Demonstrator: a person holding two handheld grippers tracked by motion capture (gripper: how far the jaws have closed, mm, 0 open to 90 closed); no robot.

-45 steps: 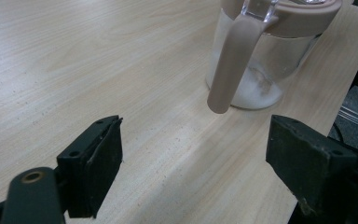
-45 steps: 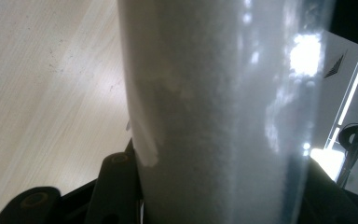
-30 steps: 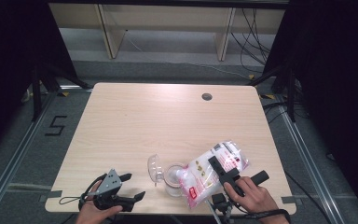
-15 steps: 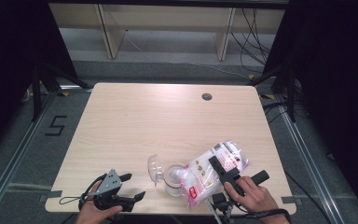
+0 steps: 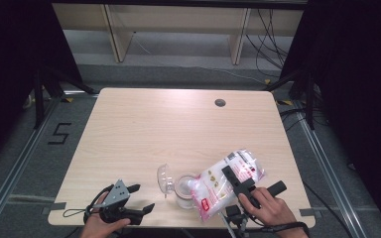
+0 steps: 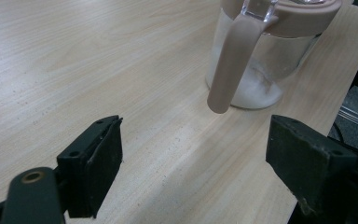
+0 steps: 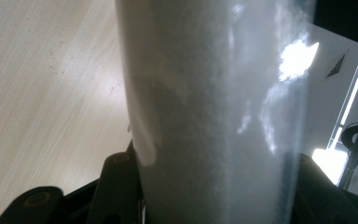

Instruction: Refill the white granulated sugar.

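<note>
While clamped between the right tool (image 5: 234,179) jaws, bag (image 5: 223,181) (white powder) tilted over jar (image 5: 184,186); left tool (image 5: 141,198) spread, empty.

The black two-jaw left gripper (image 5: 140,198), topped by a grey three-cornered plate, lies low in the person's left hand (image 5: 101,225), jaws spread wide; the black right gripper (image 5: 230,174), gripped by the right hand (image 5: 268,208), angles up-left with jaws clamped.

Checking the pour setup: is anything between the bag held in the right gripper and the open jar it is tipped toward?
Nothing visible stands in the way. The right gripper holds the bag tilted, its lower end over the jar. The jar's lid is flipped open to the left, clear of the mouth. The left gripper sits apart, jaws open.
</note>
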